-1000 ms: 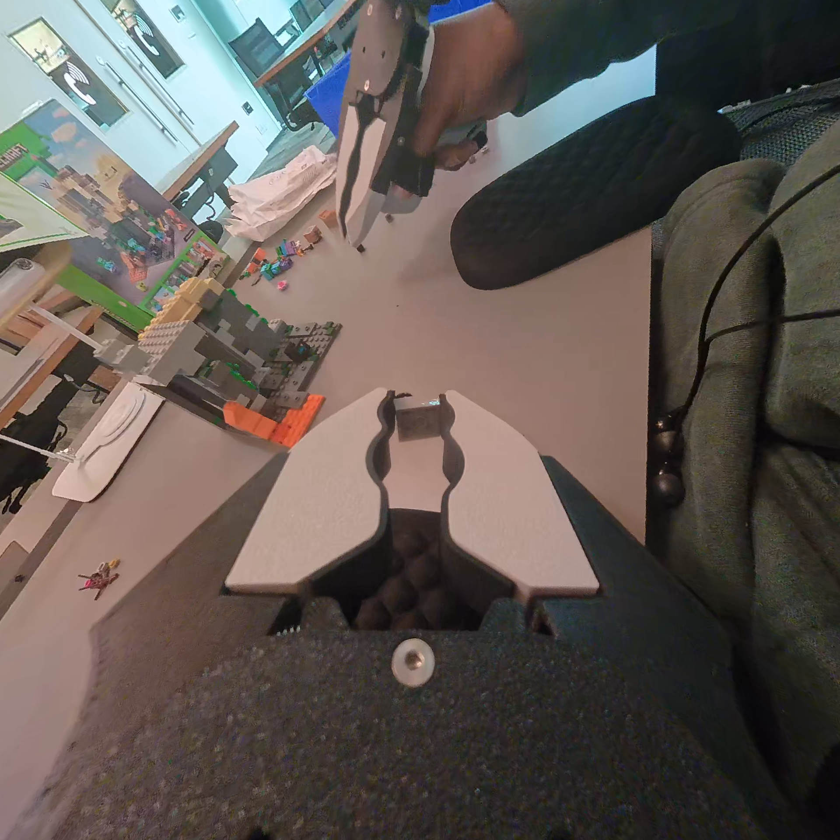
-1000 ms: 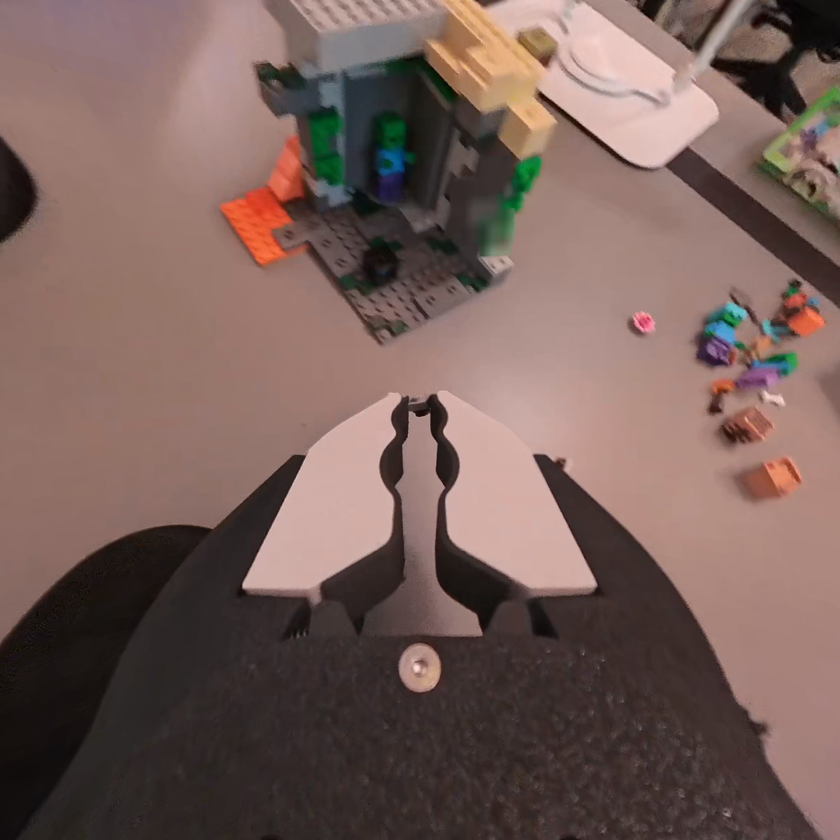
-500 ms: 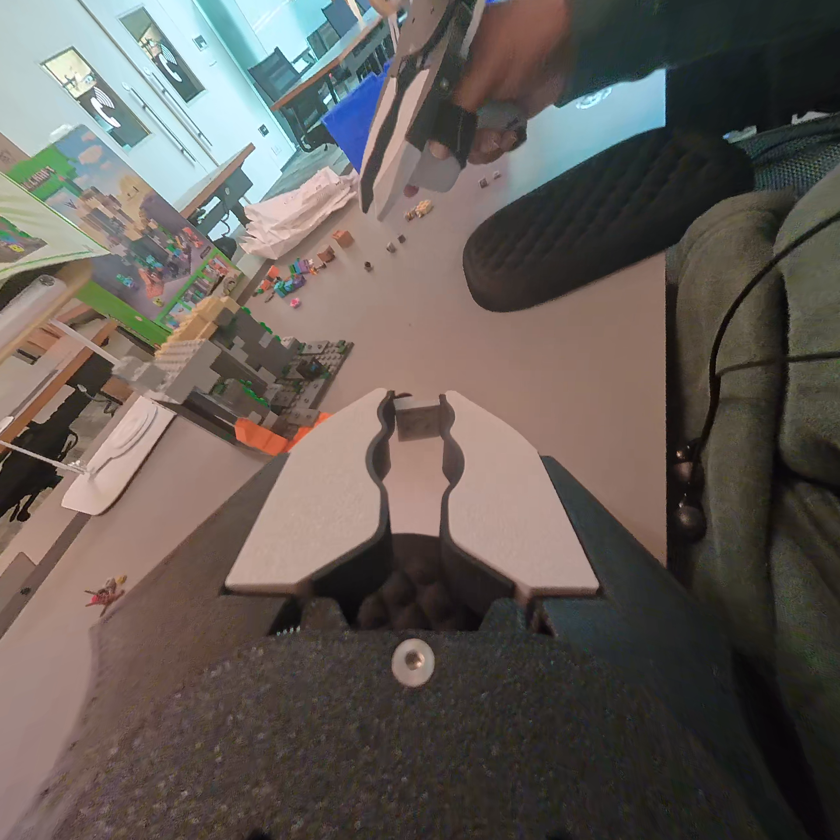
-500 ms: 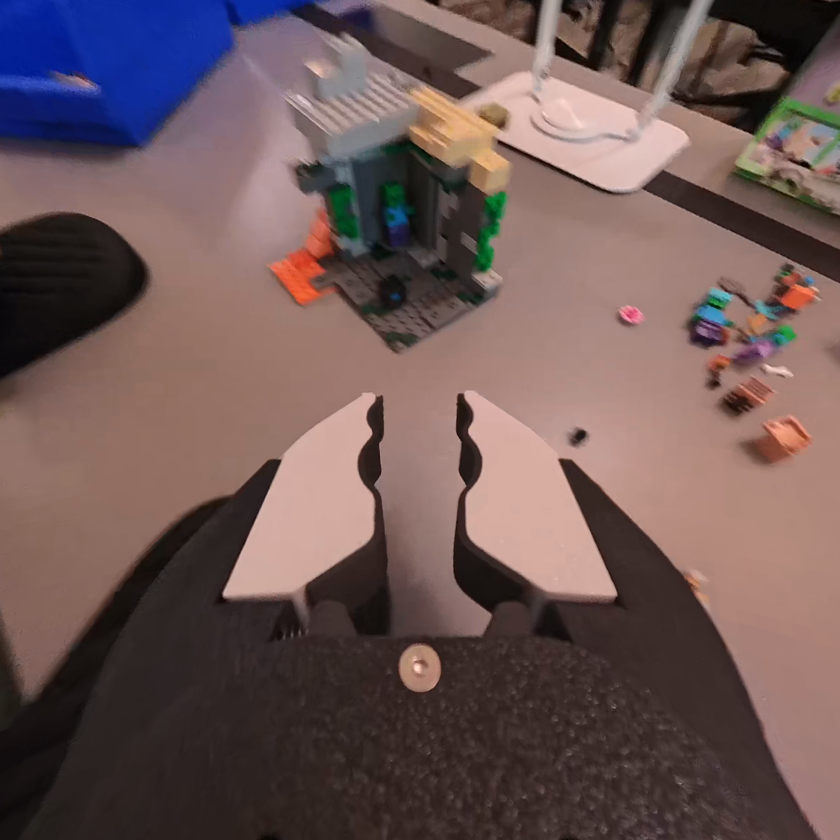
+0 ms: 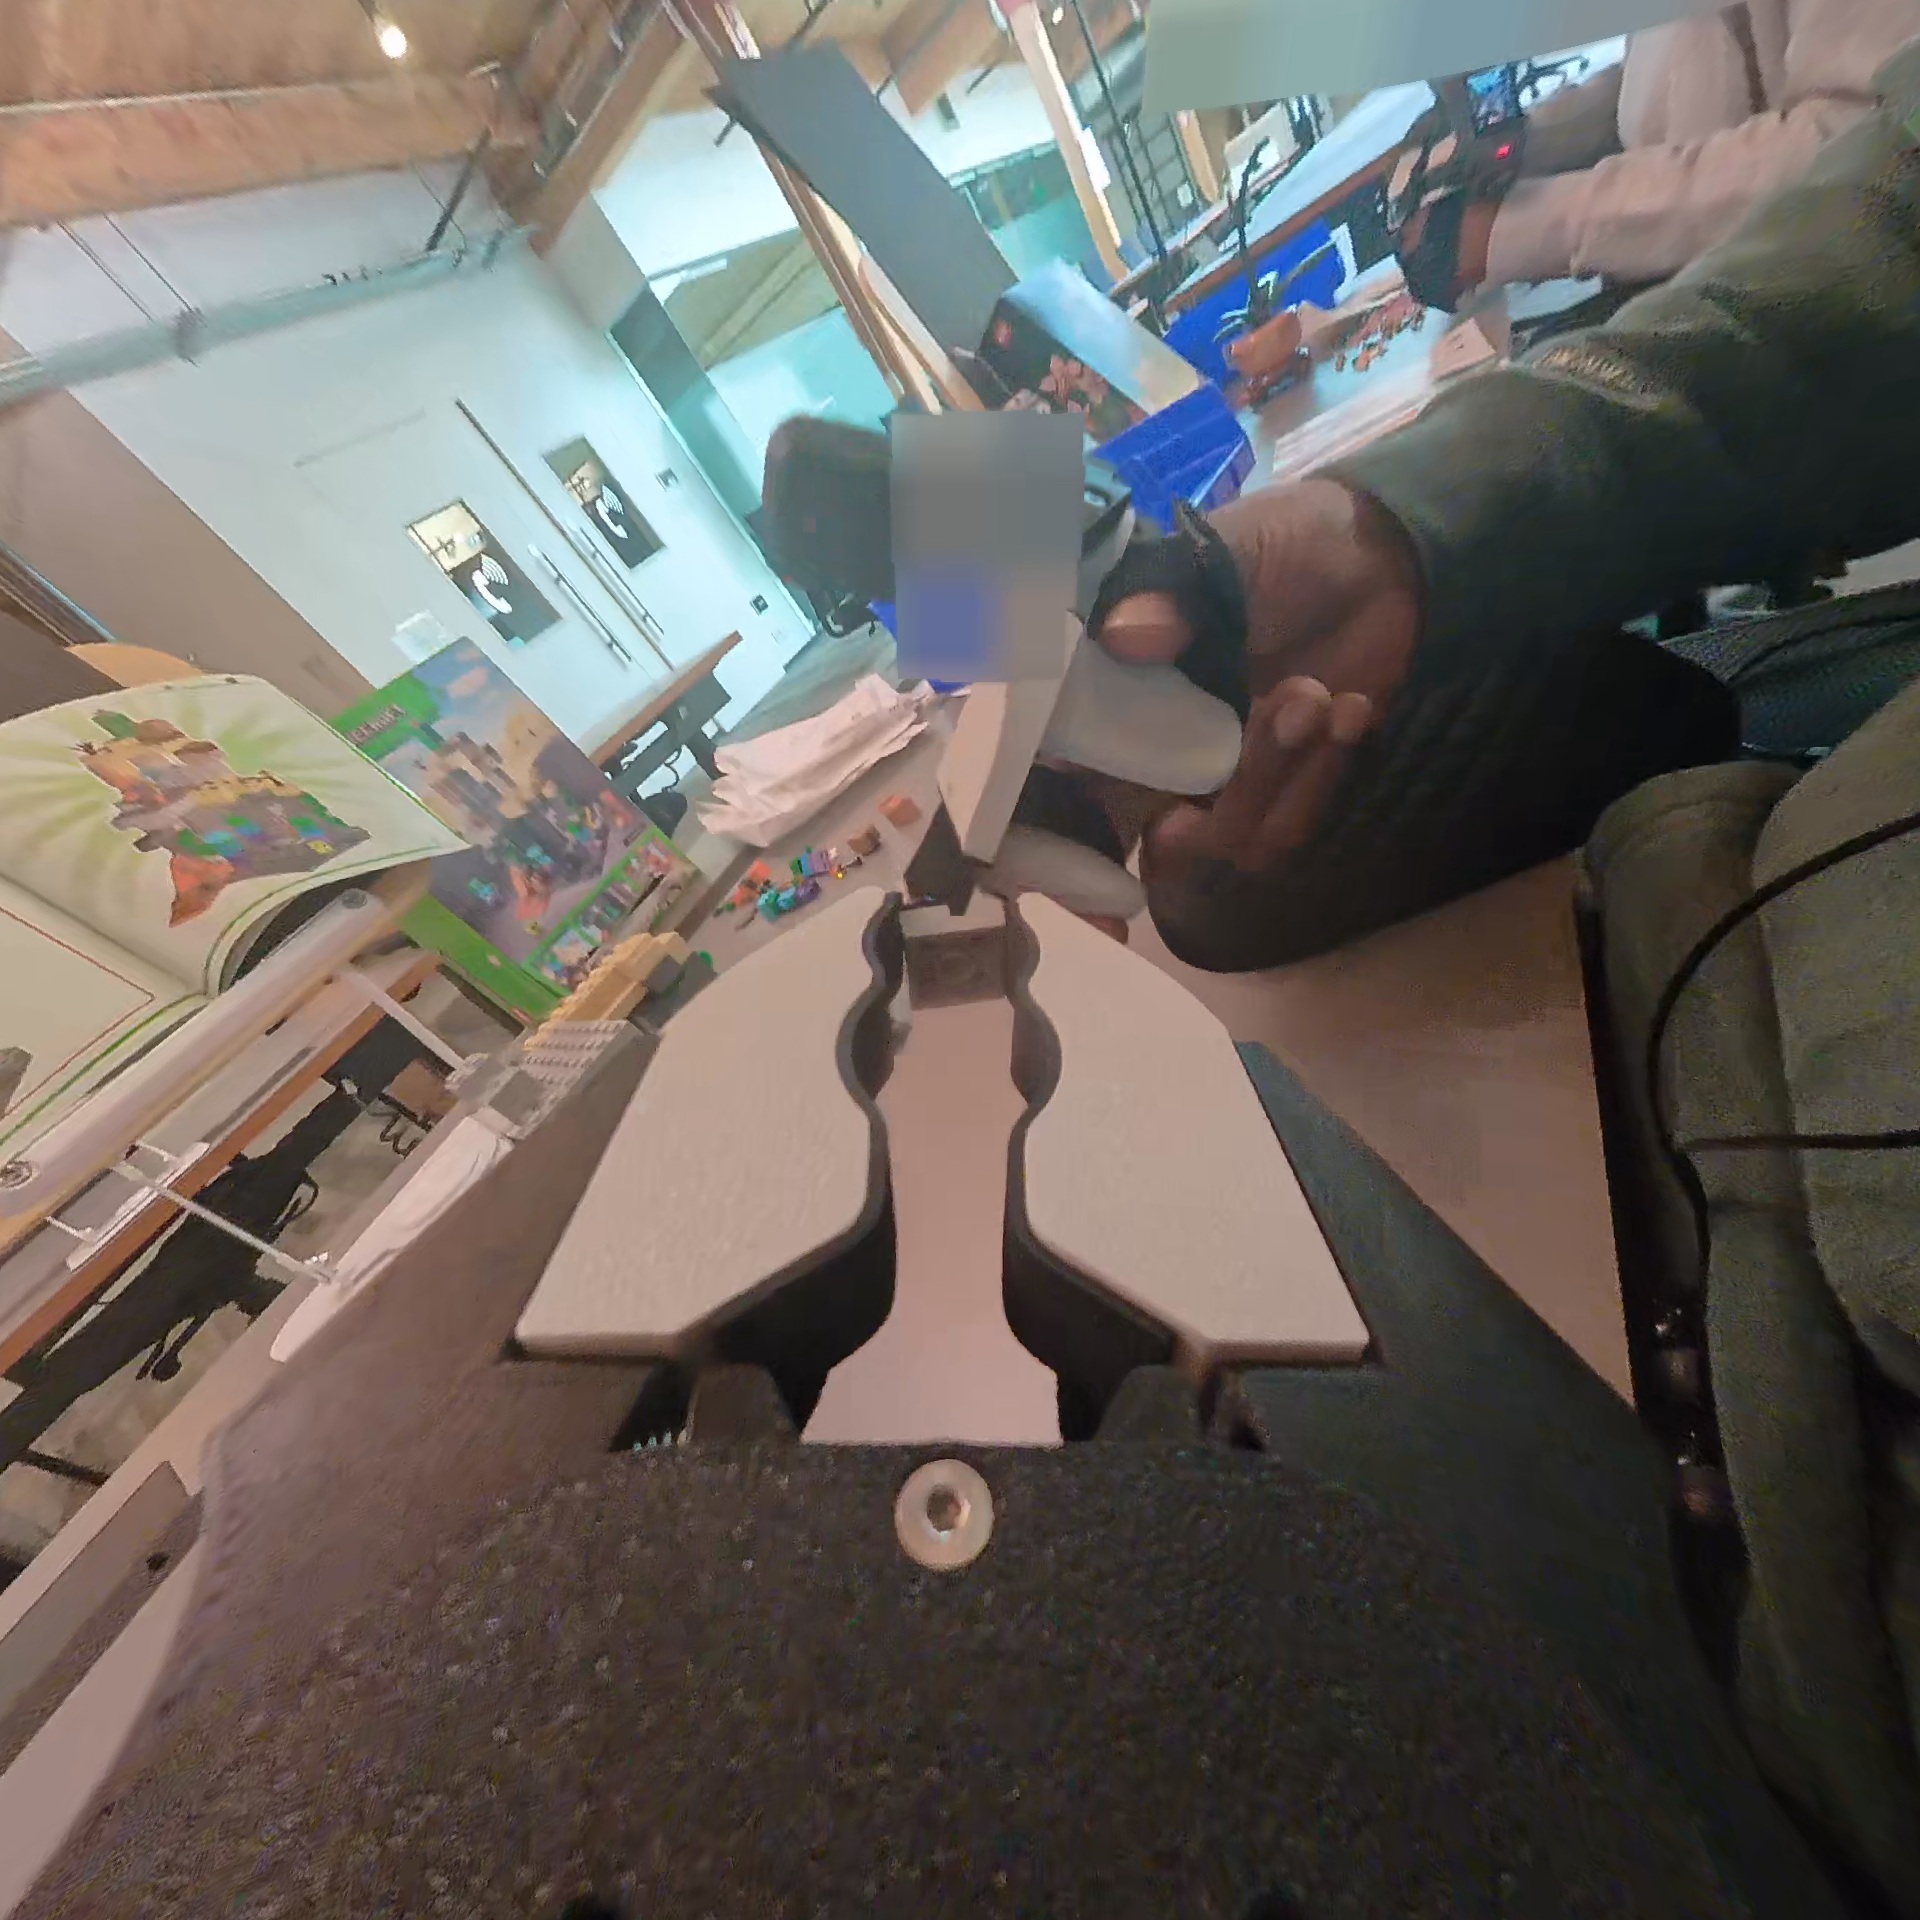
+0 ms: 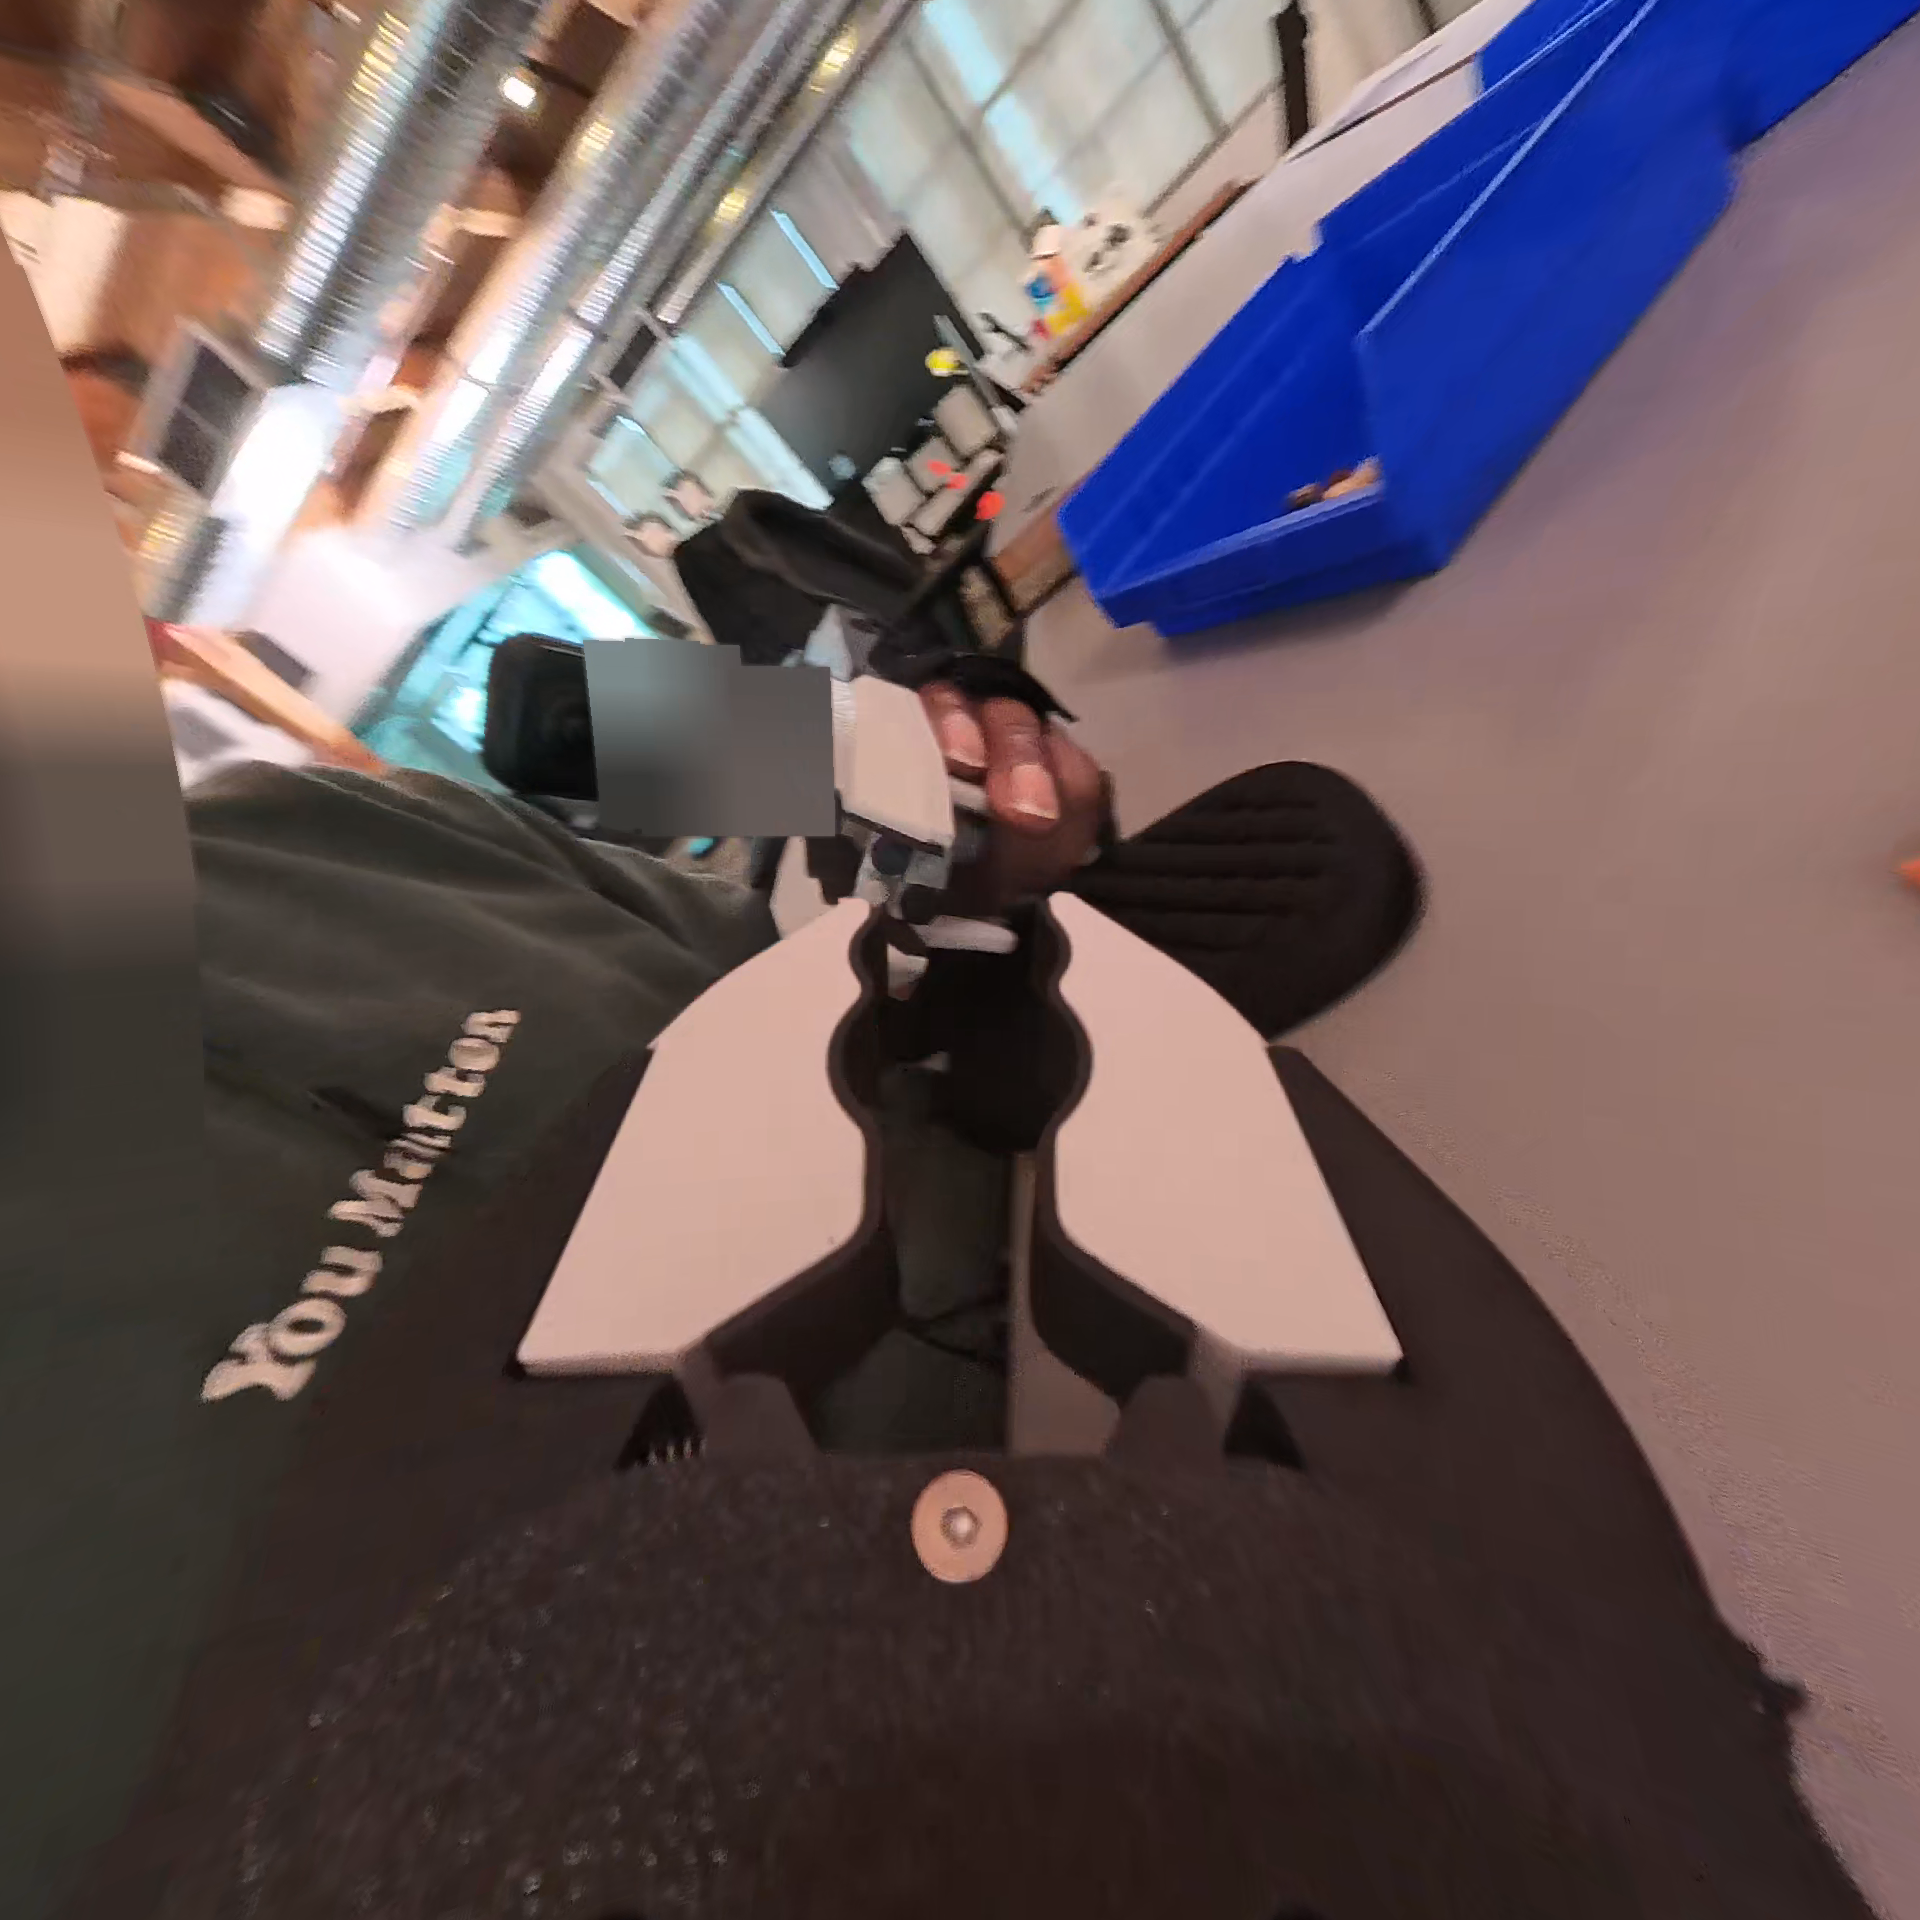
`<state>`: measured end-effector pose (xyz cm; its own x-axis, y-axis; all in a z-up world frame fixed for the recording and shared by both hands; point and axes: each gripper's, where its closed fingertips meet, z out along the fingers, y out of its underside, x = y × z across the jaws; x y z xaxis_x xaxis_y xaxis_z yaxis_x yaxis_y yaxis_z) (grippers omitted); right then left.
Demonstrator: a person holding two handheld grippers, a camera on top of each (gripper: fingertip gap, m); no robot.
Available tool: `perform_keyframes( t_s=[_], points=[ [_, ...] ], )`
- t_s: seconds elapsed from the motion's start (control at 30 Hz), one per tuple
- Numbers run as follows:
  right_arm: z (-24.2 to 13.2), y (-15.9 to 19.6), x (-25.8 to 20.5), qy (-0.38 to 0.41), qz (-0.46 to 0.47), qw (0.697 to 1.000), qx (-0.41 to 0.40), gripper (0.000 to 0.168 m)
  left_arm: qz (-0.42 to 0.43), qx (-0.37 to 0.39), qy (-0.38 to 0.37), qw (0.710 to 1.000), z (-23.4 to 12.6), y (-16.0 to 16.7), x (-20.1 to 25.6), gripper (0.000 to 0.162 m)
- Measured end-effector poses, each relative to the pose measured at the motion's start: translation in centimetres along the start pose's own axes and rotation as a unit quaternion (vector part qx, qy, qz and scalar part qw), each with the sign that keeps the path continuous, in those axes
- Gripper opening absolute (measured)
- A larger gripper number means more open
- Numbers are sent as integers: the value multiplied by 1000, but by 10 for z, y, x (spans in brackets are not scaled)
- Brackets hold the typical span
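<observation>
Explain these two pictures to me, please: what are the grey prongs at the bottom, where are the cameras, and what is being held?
There is no robot here. A person holds a two-finger tool in each hand, and a camera on each tool looks along its fingers. One picture comes from the left gripper, which pinches a small grey square toy brick. The other comes from the right gripper, whose fingers are apart, facing the left tool close up. On the grey table are scattered colourful loose bricks, a grey-and-tan brick building and blue plastic bins.
</observation>
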<state>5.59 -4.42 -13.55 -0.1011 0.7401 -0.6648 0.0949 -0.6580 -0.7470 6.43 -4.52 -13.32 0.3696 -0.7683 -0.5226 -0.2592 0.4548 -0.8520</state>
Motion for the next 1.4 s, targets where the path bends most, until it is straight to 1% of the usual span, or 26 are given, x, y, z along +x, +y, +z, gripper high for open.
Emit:
perform_keyframes(
  t_s=[0.13,0.2,0.27,0.33,0.47,0.57,0.8,1.03,1.17,1.2,1.27,1.33,1.4],
  points=[
    [13,5,-10,-73,63,995,0,23,0,20,-2,1000,0,-5,1,18],
    [15,4,-13,-99,83,992,4,15,3,23,-4,1000,0,-5,1,18],
    [14,4,-12,-108,95,990,6,9,5,25,-6,1000,0,-5,0,18],
    [14,5,-11,-111,106,988,3,8,11,21,-5,1000,0,-3,1,18],
    [13,6,-6,-91,85,992,6,7,41,-1,-19,999,1,3,-1,19],
    [12,7,-5,-73,61,996,-4,7,49,-9,-25,998,0,5,0,17],
    [12,11,-10,-56,6,998,-24,6,4,-24,7,1000,-3,3,5,17],
    [8,19,-20,-76,-8,997,-34,6,-23,-4,49,999,-3,-4,16,18],
    [-1,15,-24,-87,-11,996,-20,5,-40,9,53,998,-2,-9,15,18],
    [-11,9,-23,-82,-11,997,-3,6,-51,15,39,998,-7,-9,5,18],
    [-26,8,-13,-38,-38,999,4,6,-69,13,42,997,-19,-7,-3,18],
    [-29,10,-17,-32,-47,998,4,6,-50,-2,45,998,-19,-3,2,18],
    [-31,10,-17,-21,-64,998,2,6,-66,-2,50,997,-15,-2,3,18]
  ],
)
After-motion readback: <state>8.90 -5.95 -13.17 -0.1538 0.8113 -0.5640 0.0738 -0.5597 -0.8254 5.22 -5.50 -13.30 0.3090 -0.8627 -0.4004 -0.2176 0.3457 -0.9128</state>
